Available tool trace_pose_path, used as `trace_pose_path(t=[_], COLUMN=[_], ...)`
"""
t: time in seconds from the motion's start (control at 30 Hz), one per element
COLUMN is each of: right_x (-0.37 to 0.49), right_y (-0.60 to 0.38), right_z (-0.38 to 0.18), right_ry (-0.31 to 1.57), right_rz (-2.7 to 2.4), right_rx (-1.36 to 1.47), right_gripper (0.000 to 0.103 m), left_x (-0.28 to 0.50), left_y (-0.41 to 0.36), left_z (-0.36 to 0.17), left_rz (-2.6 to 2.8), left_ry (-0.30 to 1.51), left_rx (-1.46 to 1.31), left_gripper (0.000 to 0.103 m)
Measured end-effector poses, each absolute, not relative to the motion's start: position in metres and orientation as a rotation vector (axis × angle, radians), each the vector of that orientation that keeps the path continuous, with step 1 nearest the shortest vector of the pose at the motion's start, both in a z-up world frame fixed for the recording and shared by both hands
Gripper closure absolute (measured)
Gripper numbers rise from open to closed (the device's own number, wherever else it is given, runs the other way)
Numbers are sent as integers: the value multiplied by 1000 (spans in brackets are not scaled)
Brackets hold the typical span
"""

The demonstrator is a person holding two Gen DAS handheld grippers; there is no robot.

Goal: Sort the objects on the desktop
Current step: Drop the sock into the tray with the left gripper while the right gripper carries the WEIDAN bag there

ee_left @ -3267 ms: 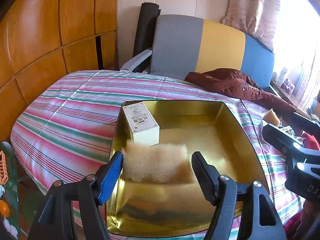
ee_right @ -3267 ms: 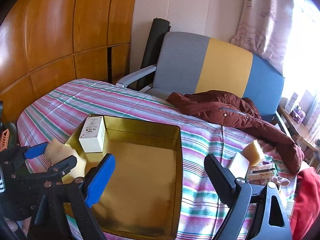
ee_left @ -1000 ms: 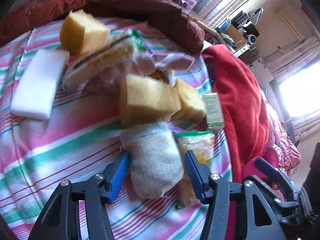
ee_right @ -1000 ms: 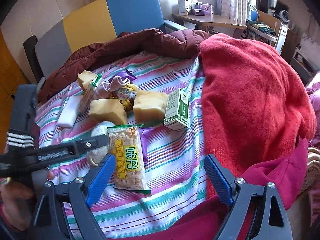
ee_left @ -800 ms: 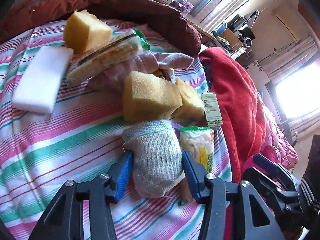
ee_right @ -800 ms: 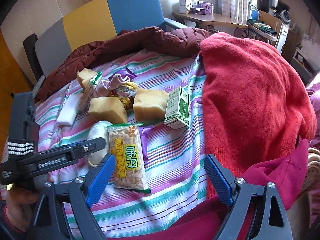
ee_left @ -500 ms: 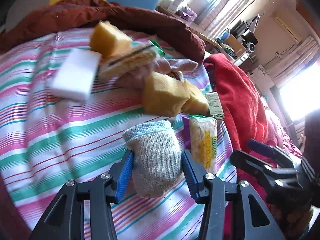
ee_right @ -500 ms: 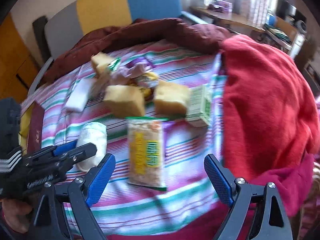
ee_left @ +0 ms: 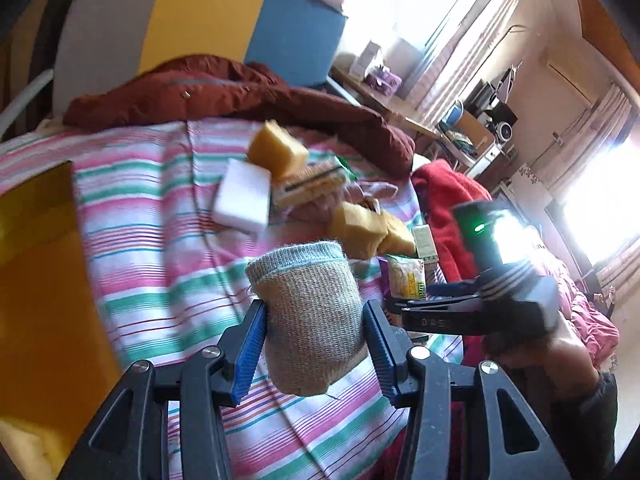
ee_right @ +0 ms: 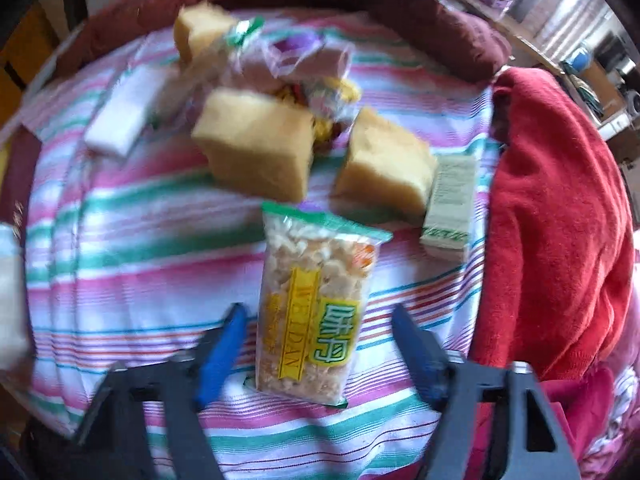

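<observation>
My left gripper (ee_left: 314, 334) is shut on a rolled grey sock (ee_left: 310, 316) and holds it above the striped cloth (ee_left: 160, 240). The gold tin (ee_left: 36, 280) lies at the left of that view. My right gripper (ee_right: 318, 338) is open, its fingers on either side of a snack packet (ee_right: 316, 304) that lies on the cloth. Beyond it lie two yellow sponges (ee_right: 256, 146), a green-and-white carton (ee_right: 450, 208), a white block (ee_right: 124, 106) and several wrapped snacks (ee_right: 304, 64). The right gripper also shows in the left wrist view (ee_left: 416, 300).
A red garment (ee_right: 560, 216) lies at the right edge of the cloth. A dark red jacket (ee_left: 224, 88) lies at the back, before a grey, yellow and blue chair (ee_left: 208, 20). A desk with clutter (ee_left: 460, 136) stands far right.
My left gripper has lifted the sock off the cloth and swung left toward the gold tin. My right gripper has moved down over the snack packet, its fingers now straddling it.
</observation>
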State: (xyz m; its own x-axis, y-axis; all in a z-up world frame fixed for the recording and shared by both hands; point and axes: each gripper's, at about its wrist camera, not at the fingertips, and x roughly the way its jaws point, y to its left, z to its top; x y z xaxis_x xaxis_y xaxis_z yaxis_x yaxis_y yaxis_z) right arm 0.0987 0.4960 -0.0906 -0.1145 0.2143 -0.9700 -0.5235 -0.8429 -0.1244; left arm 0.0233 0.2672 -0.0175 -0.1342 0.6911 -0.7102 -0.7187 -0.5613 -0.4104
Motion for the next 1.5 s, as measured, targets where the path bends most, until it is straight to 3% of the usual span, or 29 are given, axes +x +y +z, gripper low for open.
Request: trace_pose_path(t=[0.4, 0.8, 1.0, 1.27, 1.37, 1.43, 1.5], right_x=[121, 63, 18, -44, -58, -64, -67], right_y=[463, 328, 258, 185, 171, 168, 164], right_z=[-54, 13, 12, -30, -42, -46, -45], right_ry=[332, 257, 213, 139, 143, 217, 275], right_rz=[2162, 2723, 2896, 2913, 2890, 2900, 2922], right_rx=[-1520, -1388, -1482, -1692, -1732, -1758, -1766], right_gripper=[55, 55, 55, 55, 52, 36, 32], left_x=[-3, -39, -40, -37, -39, -39, -40], left_y=[172, 40, -7, -29, -32, -34, -37], left_z=[-11, -16, -33, -47, -47, -47, -44], left_rz=[2018, 2308, 2387, 2425, 2438, 2439, 2455], left_ry=[-62, -209, -233, -247, -250, -264, -284], left_rx=[-1141, -1200, -1254, -1282, -1281, -1282, -1259], left_gripper=[54, 54, 54, 53, 52, 51, 50])
